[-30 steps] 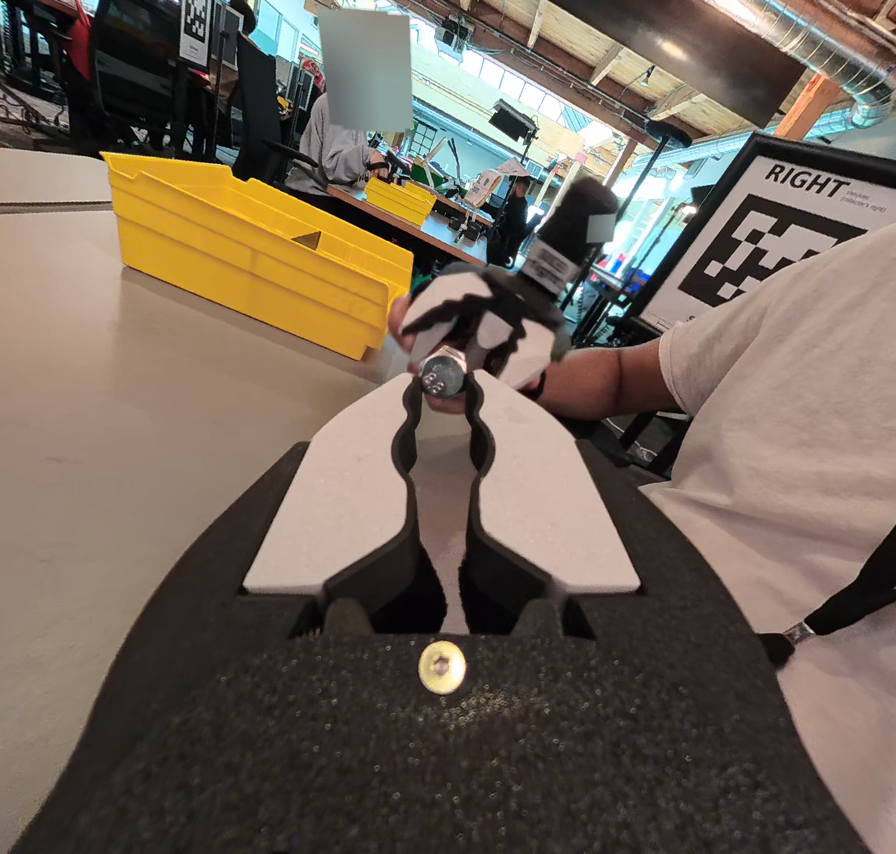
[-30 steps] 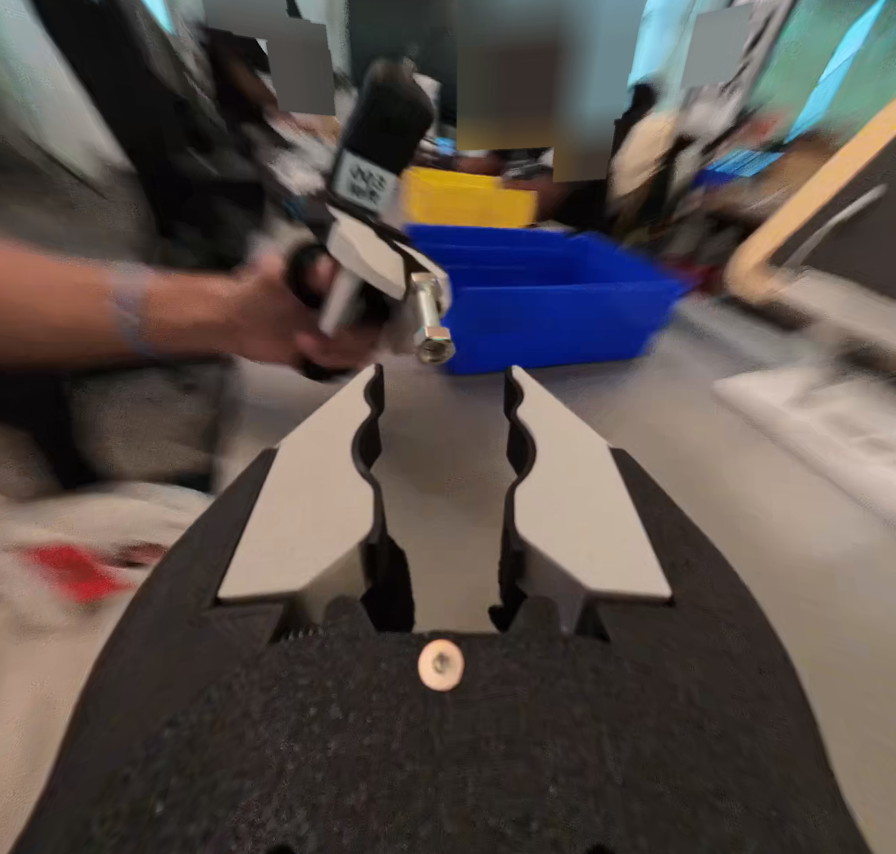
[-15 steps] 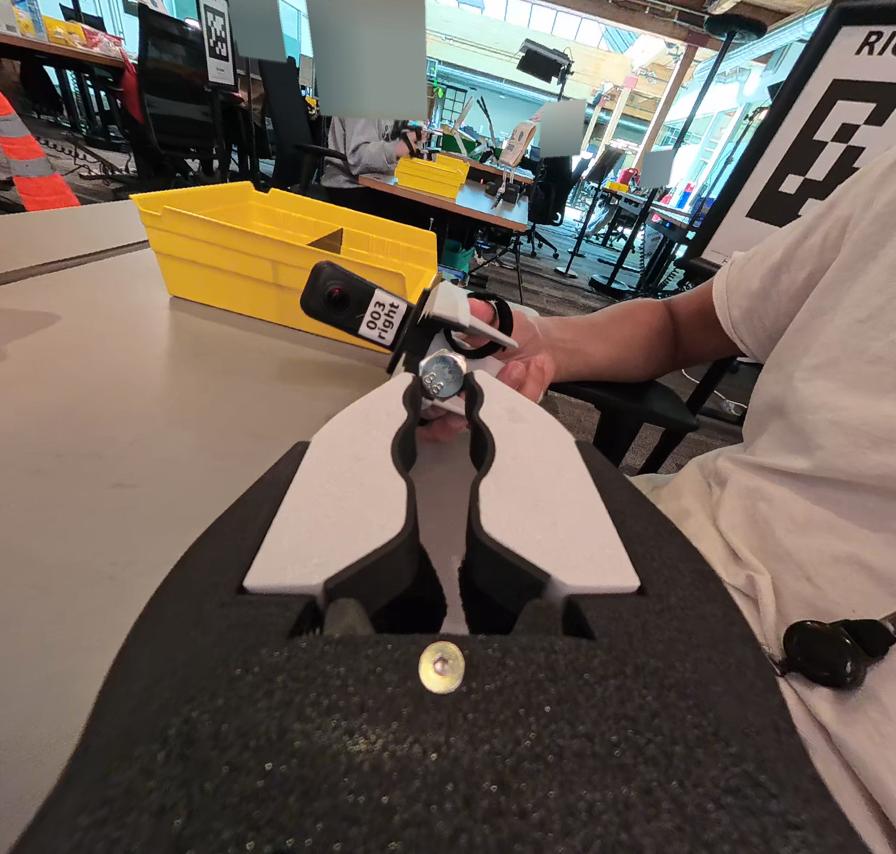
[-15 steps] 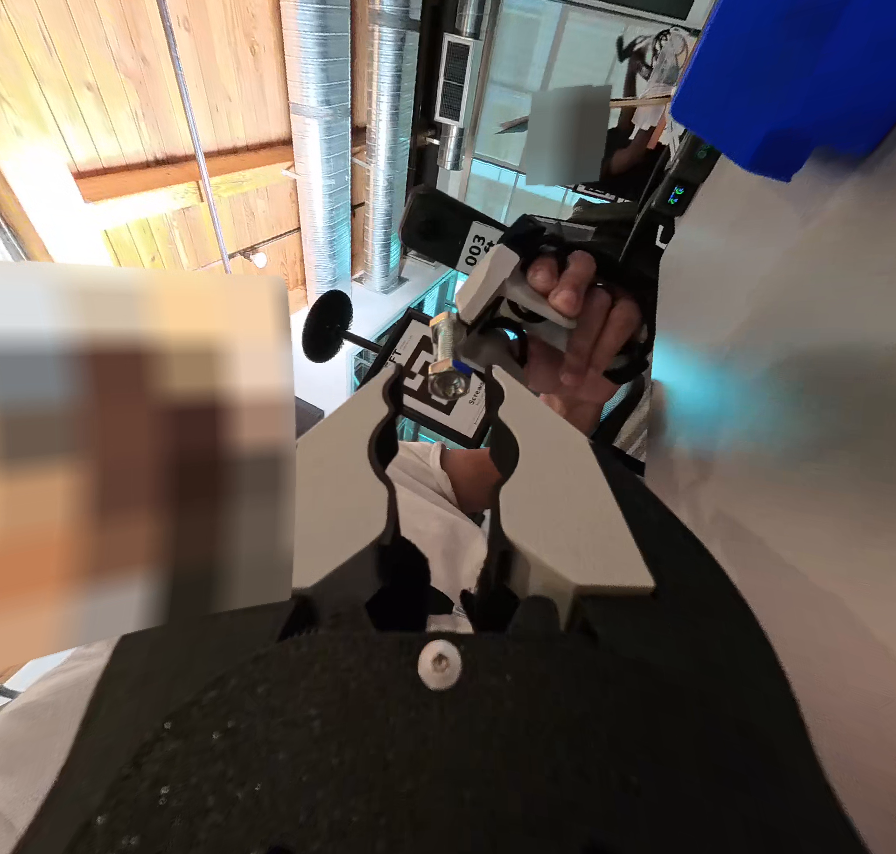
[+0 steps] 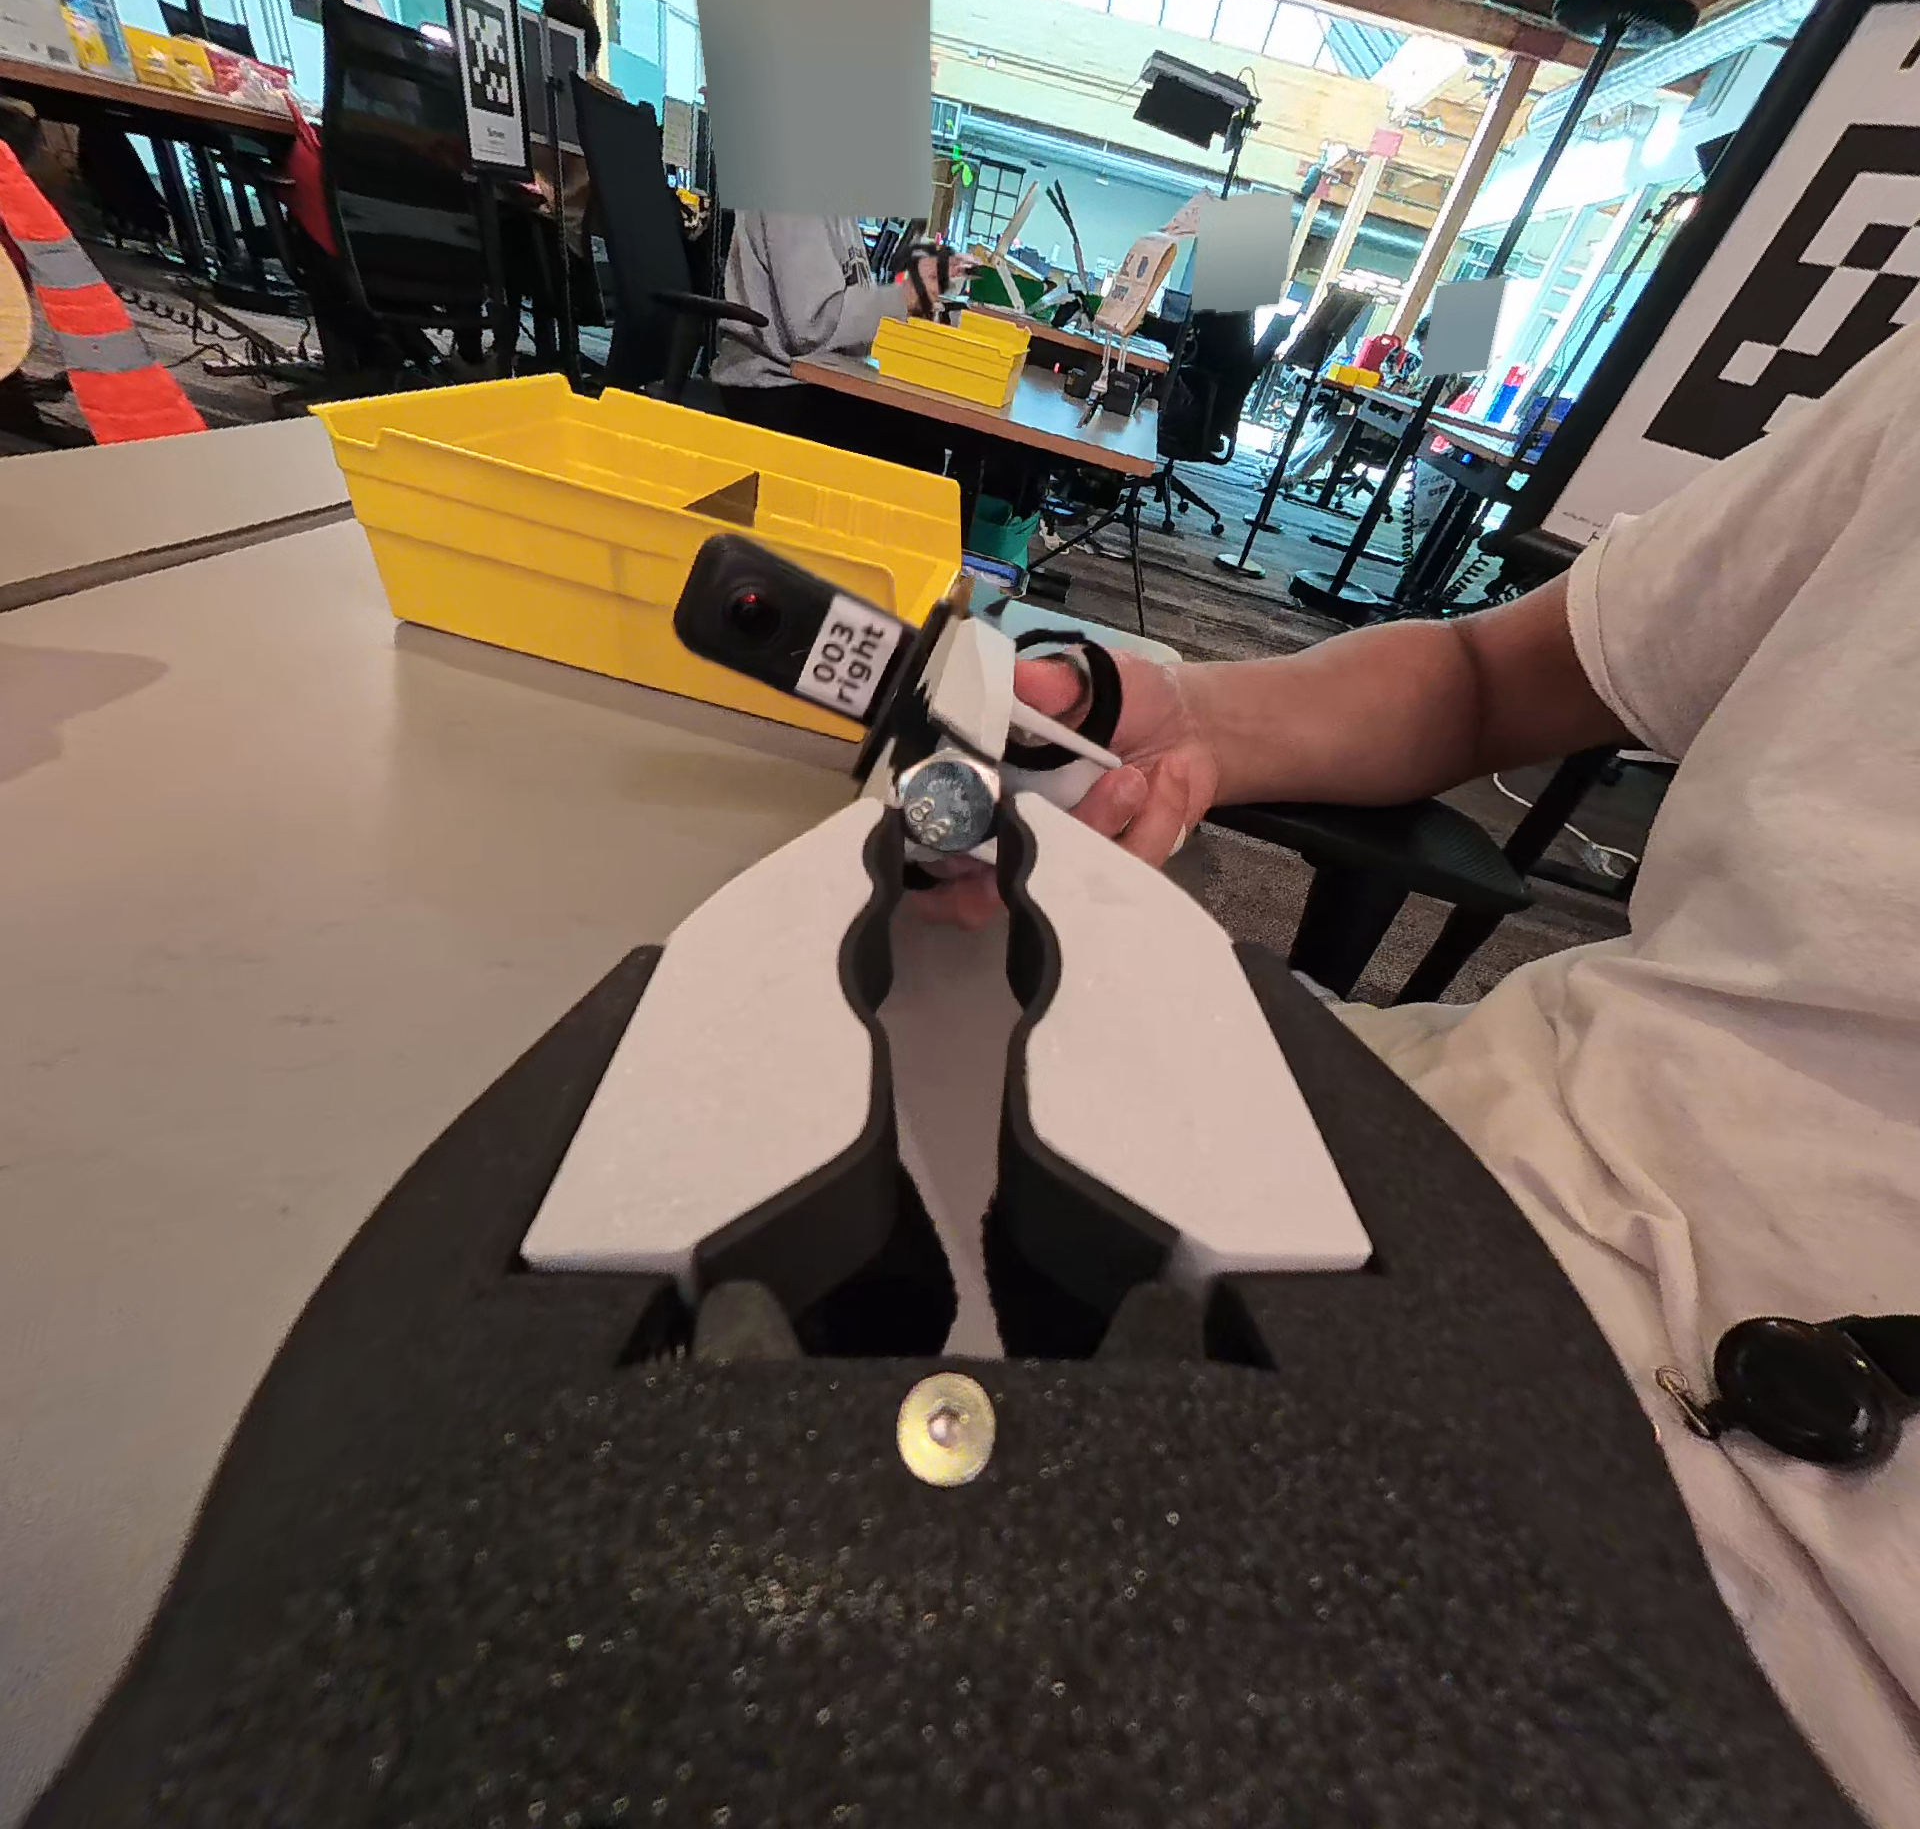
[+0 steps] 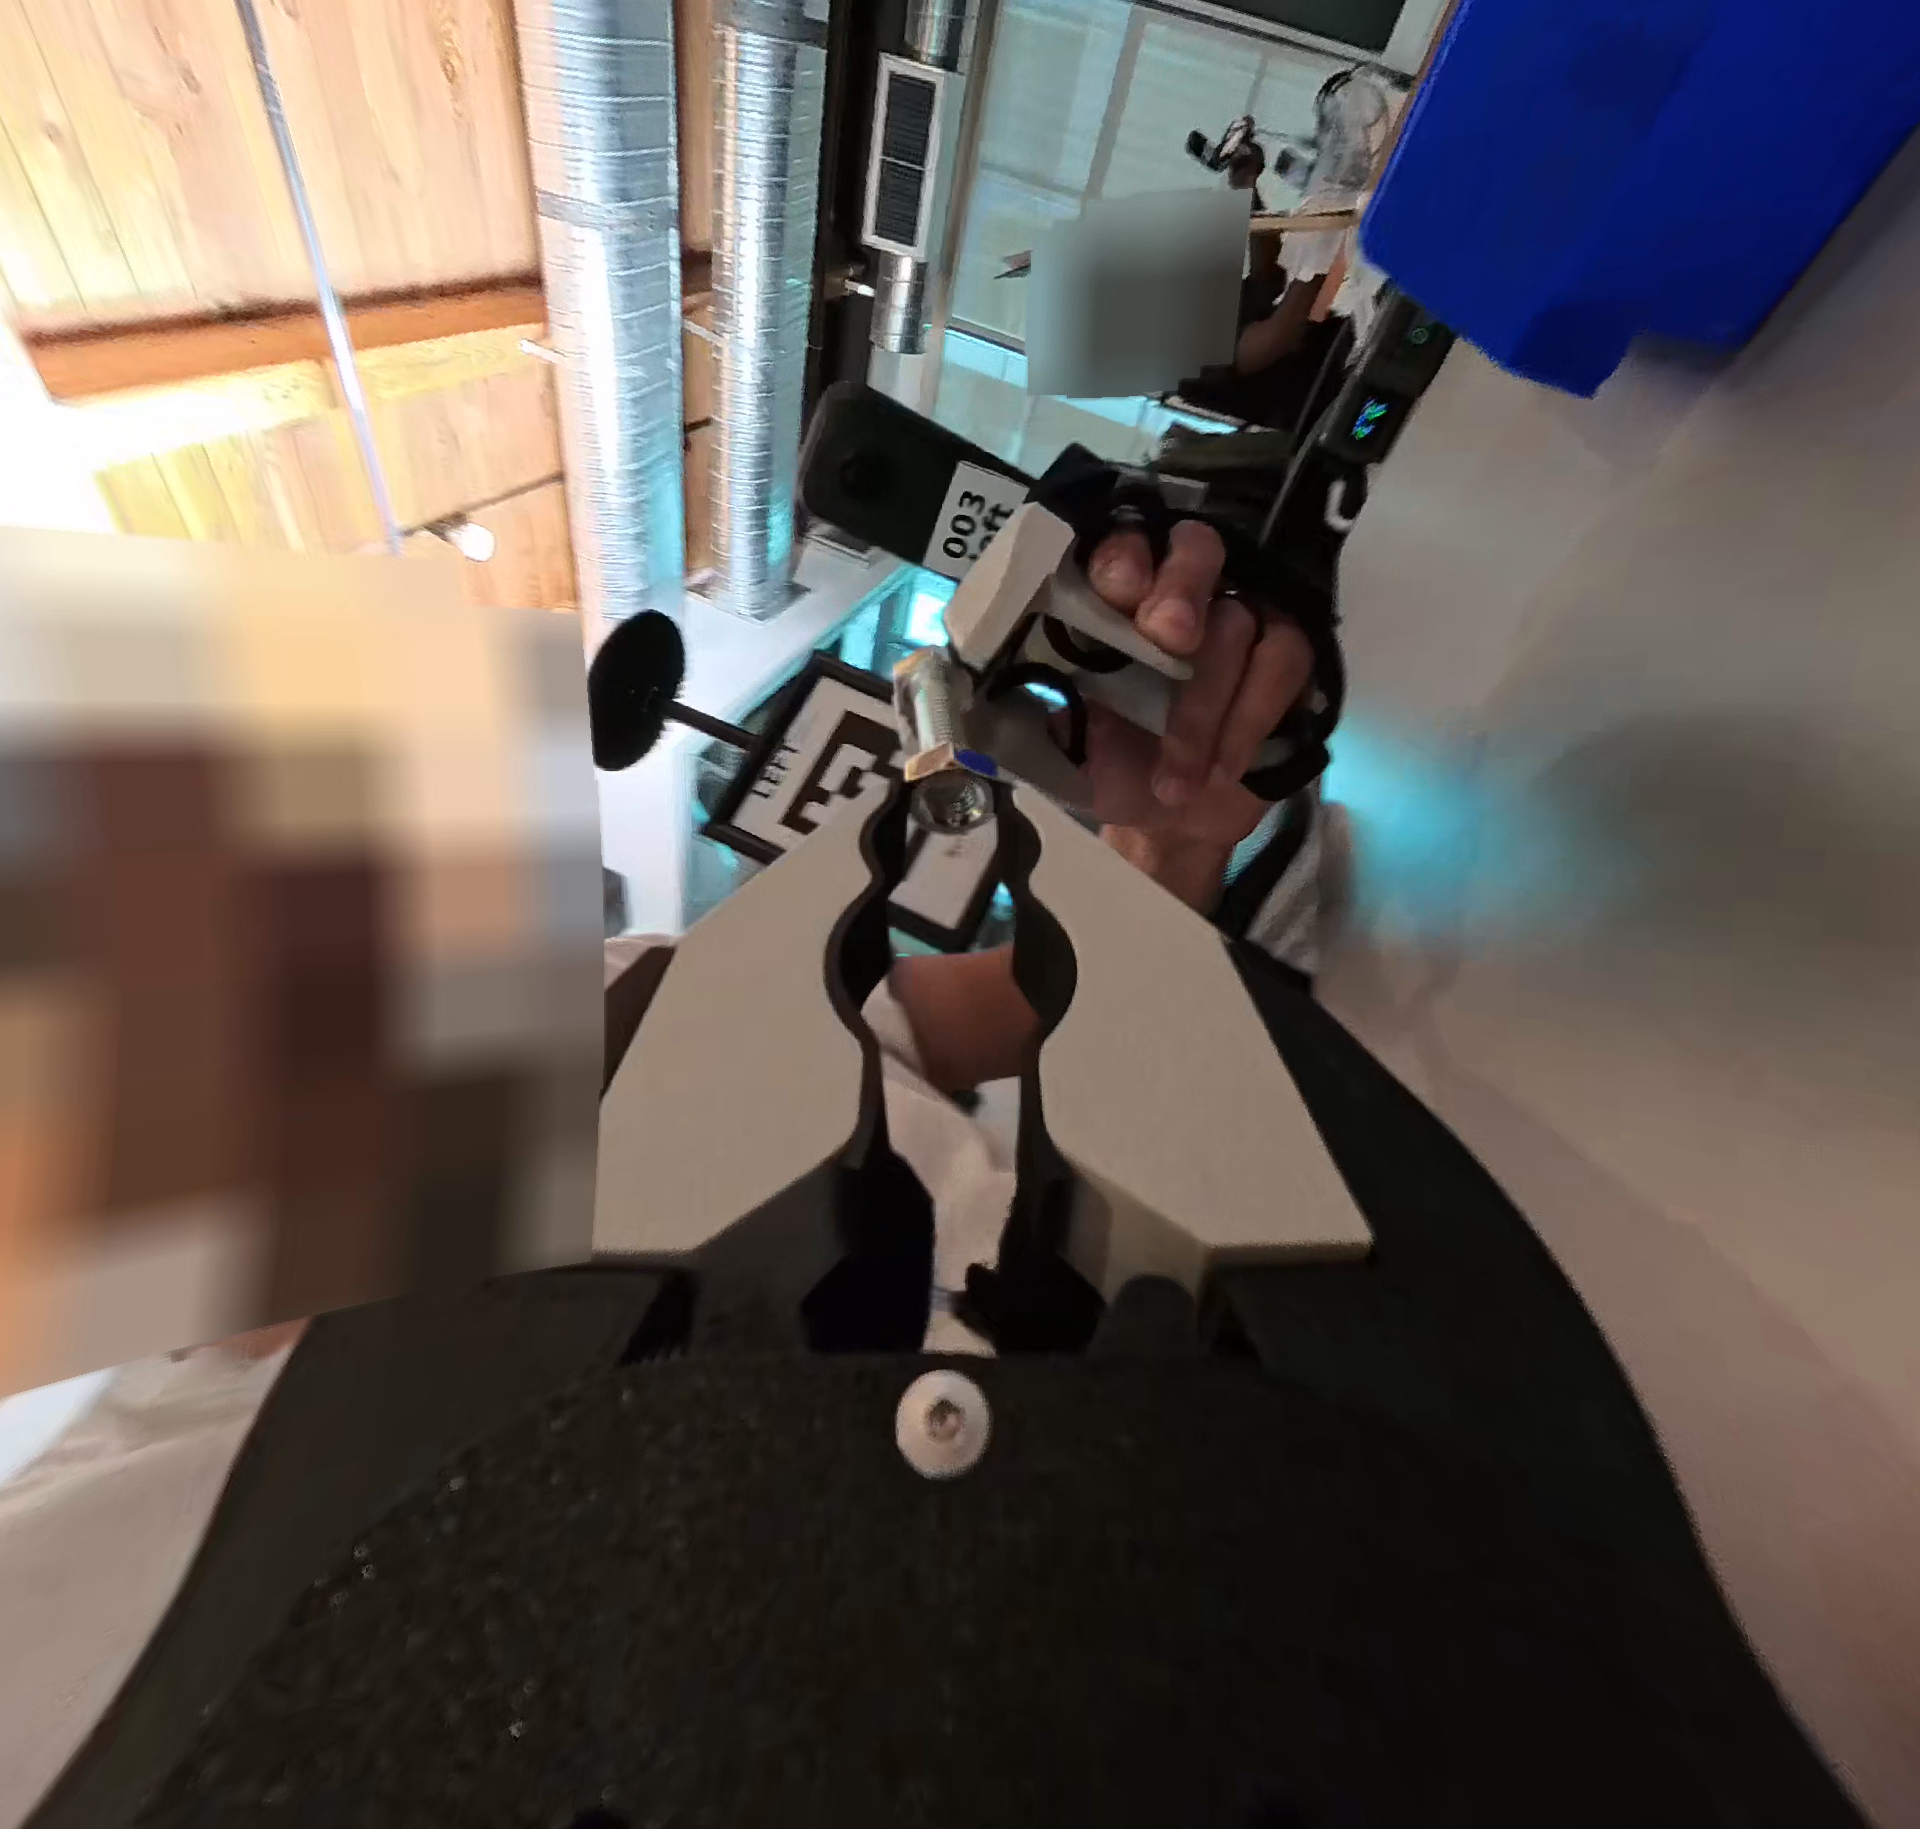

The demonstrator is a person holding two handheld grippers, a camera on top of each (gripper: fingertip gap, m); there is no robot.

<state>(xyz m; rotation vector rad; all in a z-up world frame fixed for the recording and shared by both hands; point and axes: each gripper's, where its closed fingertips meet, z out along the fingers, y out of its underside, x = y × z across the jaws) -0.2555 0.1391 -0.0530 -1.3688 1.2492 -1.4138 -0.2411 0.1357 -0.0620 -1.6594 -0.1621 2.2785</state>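
Note:
My left gripper (image 5: 945, 829) is shut on a silver hex bolt (image 5: 945, 803), whose head faces the camera at the fingertips. In the right wrist view the bolt (image 6: 928, 714) sticks out sideways from the left gripper (image 6: 971, 704), with a silver nut (image 6: 951, 805) on its threaded end. My right gripper (image 6: 948, 815) is rolled onto its side, and its pads close on that nut from both sides. In the left wrist view the right gripper (image 5: 961, 714) sits just behind the bolt, held by a hand (image 5: 1143, 751).
A yellow bin (image 5: 540, 543) stands on the beige table (image 5: 260, 896) to the left. A blue bin (image 6: 1662, 117) shows at the right view's top right. A person's white shirt (image 5: 1714, 896) fills the right side. A black-and-white marker board (image 5: 1818, 252) stands behind.
My right gripper rolled over, moved onto the bolt's end, and its wide-open jaws narrowed around the nut. My left gripper kept hold of the bolt and tilted a little.

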